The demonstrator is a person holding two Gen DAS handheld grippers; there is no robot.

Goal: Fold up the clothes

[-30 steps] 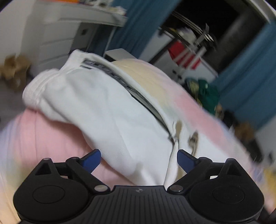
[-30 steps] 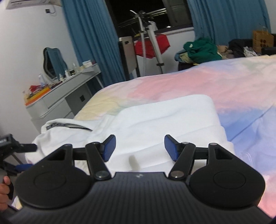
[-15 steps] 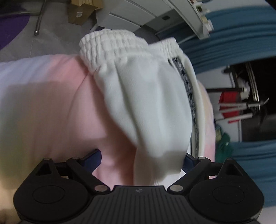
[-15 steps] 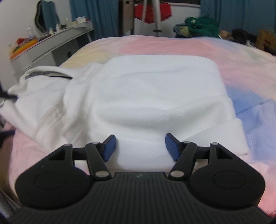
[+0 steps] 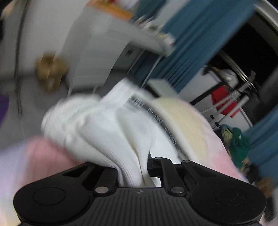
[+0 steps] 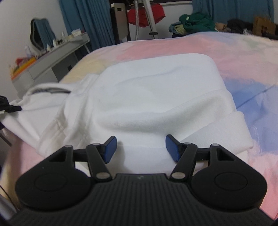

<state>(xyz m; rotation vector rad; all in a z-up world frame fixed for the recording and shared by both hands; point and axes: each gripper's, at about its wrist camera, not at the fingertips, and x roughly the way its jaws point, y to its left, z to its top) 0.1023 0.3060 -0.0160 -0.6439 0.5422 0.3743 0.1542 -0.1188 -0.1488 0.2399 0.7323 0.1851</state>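
White garment (image 6: 156, 97) lies on the pastel bed (image 6: 173, 45); left hand-held gripper (image 5: 139, 172) is clamped on its bunched fabric, right hand-held gripper (image 6: 140, 147) gapes over its near edge.

Beyond the fingers: pastel bedsheet (image 6: 182, 45), blue curtains (image 6: 97, 22), cluttered grey dresser (image 6: 52, 59), green clothes heap (image 6: 196, 21), red cloth (image 6: 146, 14).

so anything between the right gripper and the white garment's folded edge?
Nothing visible. The right gripper stands open directly over the near hem of the white garment, which lies on the bedspread with no other item across it. The left gripper is already shut on the garment's far-left end.
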